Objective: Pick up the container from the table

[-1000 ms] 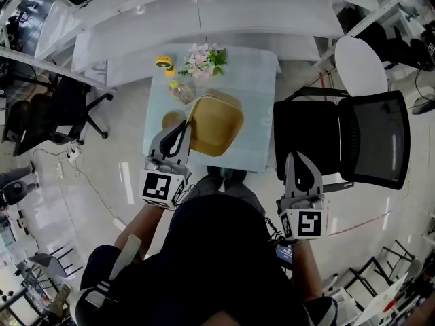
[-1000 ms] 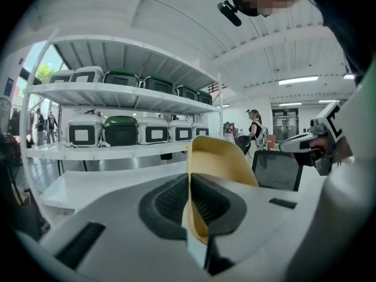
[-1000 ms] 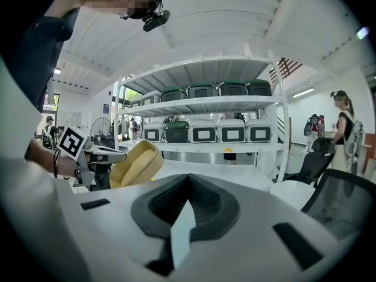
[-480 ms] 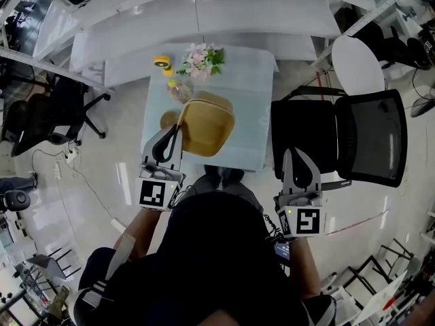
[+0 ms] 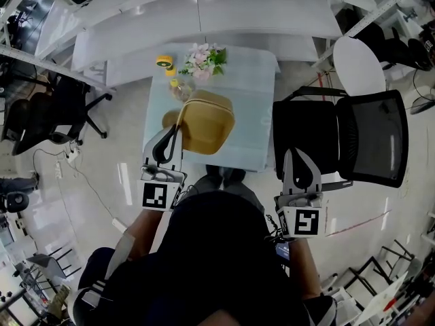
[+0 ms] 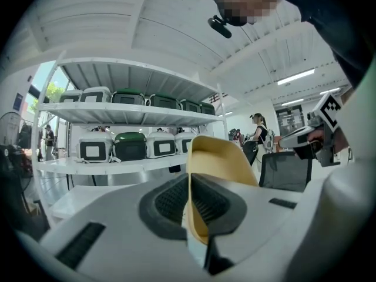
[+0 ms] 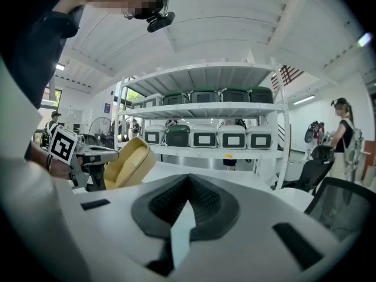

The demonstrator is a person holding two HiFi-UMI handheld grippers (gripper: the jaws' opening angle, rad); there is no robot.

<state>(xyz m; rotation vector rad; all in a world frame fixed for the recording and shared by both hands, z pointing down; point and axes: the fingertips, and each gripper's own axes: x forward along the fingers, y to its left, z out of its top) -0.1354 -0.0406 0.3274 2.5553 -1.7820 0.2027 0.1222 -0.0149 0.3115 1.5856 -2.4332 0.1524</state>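
Observation:
A tan-yellow container (image 5: 207, 122) hangs tilted above the near left part of the glass table (image 5: 253, 94). My left gripper (image 5: 178, 125) is shut on its left rim. In the left gripper view the rim (image 6: 220, 157) runs up from between the closed pads (image 6: 205, 201). My right gripper (image 5: 299, 156) sits apart to the right, over the black chair, shut with nothing in it. The right gripper view shows its closed jaws (image 7: 188, 184), and the container (image 7: 129, 163) held off to the left by the other gripper (image 7: 88, 157).
On the table's far left stand a flower bunch (image 5: 204, 58), a yellow tape roll (image 5: 162, 61) and a small clear jar (image 5: 178, 88). A round tan piece (image 5: 170, 119) lies under the container's left side. A black office chair (image 5: 353, 138) and a white stool (image 5: 360, 63) stand right of the table.
My left gripper has risen slightly and drawn back a little with the container, which now sits a bit further left in the head view. The right gripper has stayed in place.

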